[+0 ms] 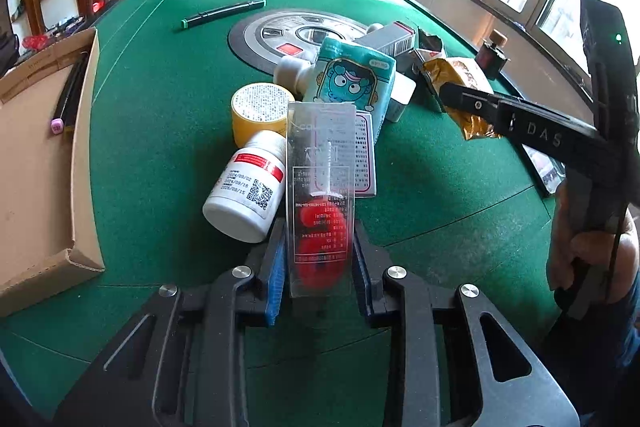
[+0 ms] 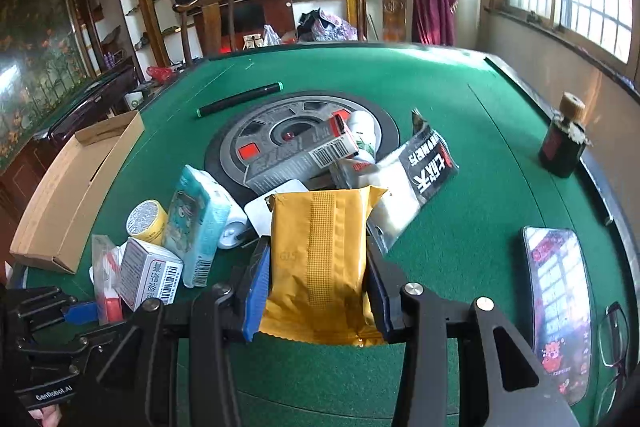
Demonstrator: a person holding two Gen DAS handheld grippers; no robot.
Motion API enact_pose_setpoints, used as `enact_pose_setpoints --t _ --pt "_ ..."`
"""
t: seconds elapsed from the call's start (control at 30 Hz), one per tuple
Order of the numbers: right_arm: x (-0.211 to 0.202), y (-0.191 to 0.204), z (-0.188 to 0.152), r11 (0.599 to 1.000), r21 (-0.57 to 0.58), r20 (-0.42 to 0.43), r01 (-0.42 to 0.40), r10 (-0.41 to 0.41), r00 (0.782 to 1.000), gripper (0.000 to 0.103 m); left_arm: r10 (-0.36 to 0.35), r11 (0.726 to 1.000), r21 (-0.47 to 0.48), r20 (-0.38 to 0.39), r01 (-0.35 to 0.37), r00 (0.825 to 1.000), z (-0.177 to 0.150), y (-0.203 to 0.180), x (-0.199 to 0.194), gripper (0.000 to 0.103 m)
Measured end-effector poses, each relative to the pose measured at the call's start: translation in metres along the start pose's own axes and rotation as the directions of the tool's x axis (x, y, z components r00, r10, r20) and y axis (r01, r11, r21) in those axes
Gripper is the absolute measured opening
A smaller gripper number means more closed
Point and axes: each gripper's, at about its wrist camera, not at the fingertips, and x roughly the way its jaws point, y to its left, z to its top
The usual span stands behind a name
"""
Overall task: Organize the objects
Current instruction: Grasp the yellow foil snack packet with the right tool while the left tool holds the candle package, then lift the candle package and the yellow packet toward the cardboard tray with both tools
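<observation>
My left gripper (image 1: 320, 263) is shut on a clear plastic pack with red contents (image 1: 322, 203), held above the green table (image 1: 160, 147). My right gripper (image 2: 316, 291) is shut on a gold foil packet (image 2: 320, 251), also seen from the left wrist view (image 1: 460, 87). A pile lies mid-table: white pill bottle (image 1: 244, 195), yellow tin (image 1: 260, 111), teal cartoon pouch (image 1: 352, 79), grey carton (image 2: 300, 159), black-and-white sachet (image 2: 416, 183). The open cardboard box (image 1: 36, 167) stands at the left.
A black marker with green caps (image 1: 222, 13) lies at the far side. A dark jar (image 2: 560, 139) stands at the right edge. A phone (image 2: 560, 303) and glasses (image 2: 614, 331) lie near right. Chairs stand behind the table.
</observation>
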Motion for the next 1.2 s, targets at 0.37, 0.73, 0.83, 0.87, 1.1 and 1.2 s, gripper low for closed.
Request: enact_pose_setpoints --t 0.37,0.73,0.83,0.87,1.1,1.2 --pt "0.003 0.007 -0.002 0.999 -0.035 0.002 0.028 -0.028 1.000 0.044 -0.024 1.000 -0.004 0.021 0.024 0.999 0.003 -0.002 -0.006 0.029" --pt "0.006 0.006 -0.004 0.999 -0.029 0.006 0.033 -0.033 0.999 0.044 -0.036 0.999 -0.001 0.027 0.036 0.999 0.003 -0.003 -0.007 0.029" --pt "0.006 0.006 -0.005 0.999 -0.029 0.010 0.039 -0.039 0.999 0.044 -0.040 0.999 -0.001 0.030 0.040 0.999 0.003 -0.003 -0.009 0.029" --pt "0.006 0.005 -0.005 0.999 -0.028 0.011 0.039 -0.039 0.999 0.044 -0.041 0.999 -0.003 0.033 0.041 0.999 0.003 -0.003 -0.009 0.029" --pt "0.005 0.006 -0.004 0.998 -0.032 0.020 0.048 -0.048 0.999 0.044 -0.047 0.999 -0.006 0.042 0.047 0.998 0.002 -0.003 -0.013 0.029" --pt "0.003 0.005 -0.004 0.999 -0.031 0.025 0.039 -0.038 0.999 0.044 -0.052 0.999 -0.006 0.044 0.053 0.998 0.002 -0.004 -0.015 0.029"
